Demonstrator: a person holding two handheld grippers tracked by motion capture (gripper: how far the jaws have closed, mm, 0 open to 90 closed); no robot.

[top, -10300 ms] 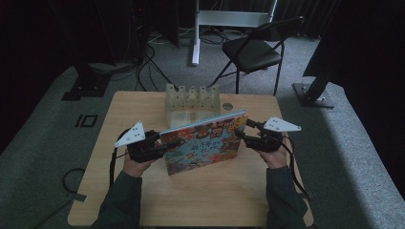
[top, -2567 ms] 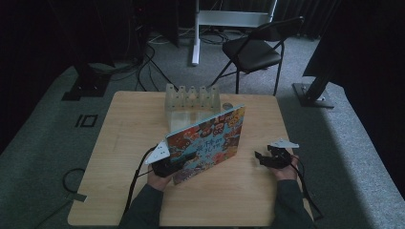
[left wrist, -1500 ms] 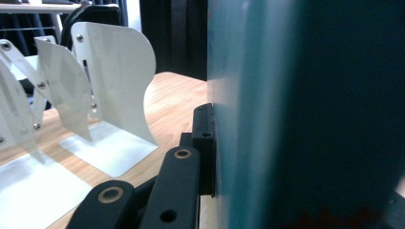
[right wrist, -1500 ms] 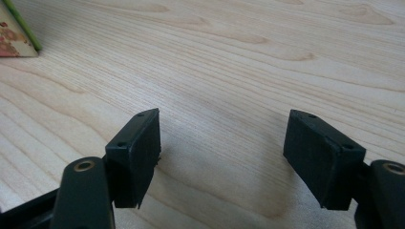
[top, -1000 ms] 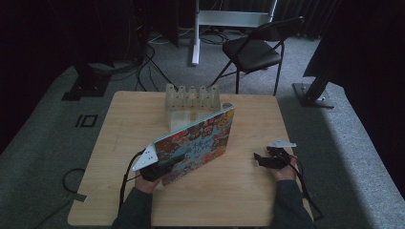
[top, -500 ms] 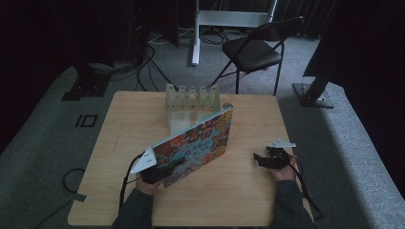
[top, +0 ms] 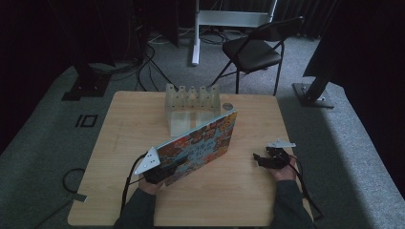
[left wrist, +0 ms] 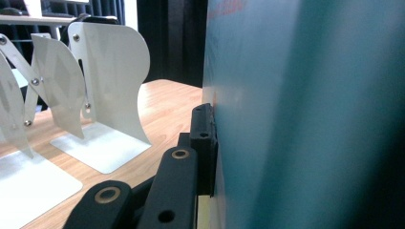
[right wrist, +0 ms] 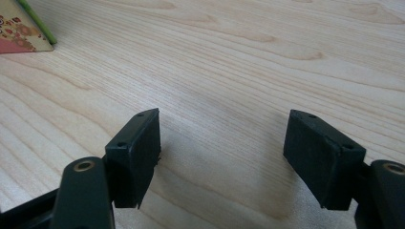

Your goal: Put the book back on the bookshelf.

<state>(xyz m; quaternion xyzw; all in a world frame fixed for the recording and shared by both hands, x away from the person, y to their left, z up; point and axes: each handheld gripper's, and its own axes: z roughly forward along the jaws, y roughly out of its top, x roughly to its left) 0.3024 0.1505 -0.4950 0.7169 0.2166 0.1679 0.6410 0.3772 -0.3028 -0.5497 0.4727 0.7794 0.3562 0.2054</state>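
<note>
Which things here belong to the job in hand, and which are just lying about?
In the job:
- picture book
- left tool, shut on the book
- white folding book rack

Lying about:
- folding chair
- floor cables
- right tool, open, idle

Book – was held level by both grippers, now tipped, far corner high | left gripper – shifted to the book's near-left corner, clamped there | right gripper – let go, rests open on table
</note>
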